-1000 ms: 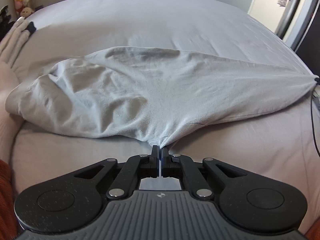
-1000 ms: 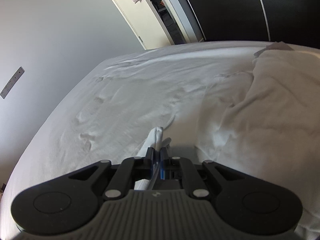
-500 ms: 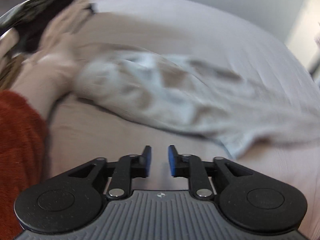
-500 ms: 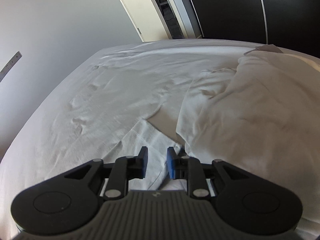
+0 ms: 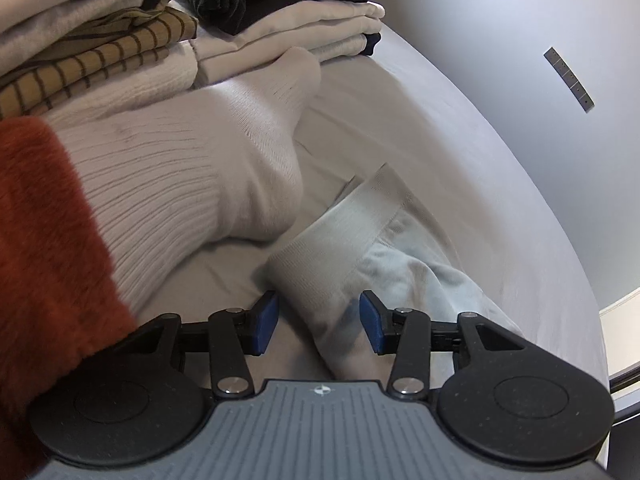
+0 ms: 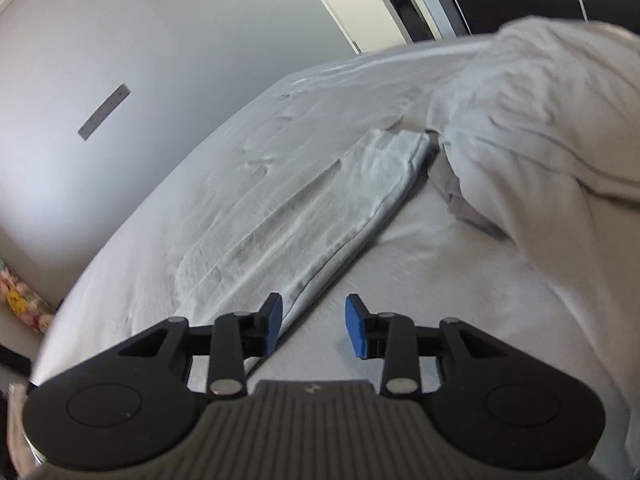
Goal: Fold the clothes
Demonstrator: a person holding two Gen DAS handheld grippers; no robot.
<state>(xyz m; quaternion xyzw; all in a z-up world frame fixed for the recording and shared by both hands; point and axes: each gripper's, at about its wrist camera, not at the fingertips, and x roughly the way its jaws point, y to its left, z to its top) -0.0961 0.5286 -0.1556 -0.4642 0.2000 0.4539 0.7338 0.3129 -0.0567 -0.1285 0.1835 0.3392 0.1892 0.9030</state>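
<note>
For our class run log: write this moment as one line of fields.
stage: fold laid down | left gripper: open, just opening, over waistband | right gripper: open, just opening, empty | folded garment: flat on bed

No legible text or labels anywhere.

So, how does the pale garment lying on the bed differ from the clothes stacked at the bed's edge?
The pale garment lies alone as one long, narrow, wrinkled strip on the bed sheet; the stacked clothes are several pieces piled in squarer folds. The garment is one light colour; the stack mixes cream, tan stripes and black. Both rest on the same bed, and neither is gripped.
</note>
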